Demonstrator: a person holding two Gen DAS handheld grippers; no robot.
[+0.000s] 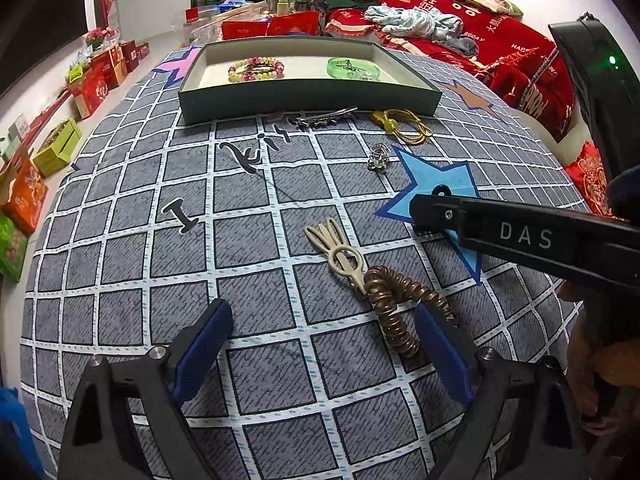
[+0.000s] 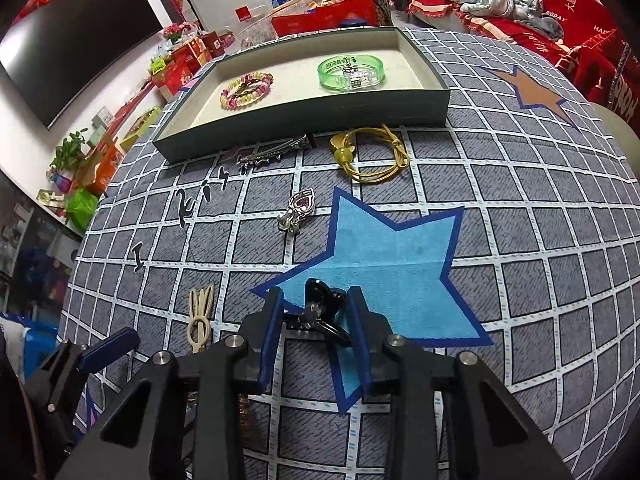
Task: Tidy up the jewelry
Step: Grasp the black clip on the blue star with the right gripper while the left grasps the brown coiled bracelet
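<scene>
One black hair clip (image 2: 322,312) between right hand-held gripper (image 2: 316,300) pads.

My right tool (image 2: 316,312) narrowed around a black clip (image 2: 322,304) on the blue star (image 2: 400,264), pads just beside it, contact unclear, tray (image 2: 304,114) beyond holding two bracelets

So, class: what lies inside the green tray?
Inside the green tray lie a beaded bracelet and a clear green bangle with a small charm inside it. The near wall hides the floor just behind it.
</scene>
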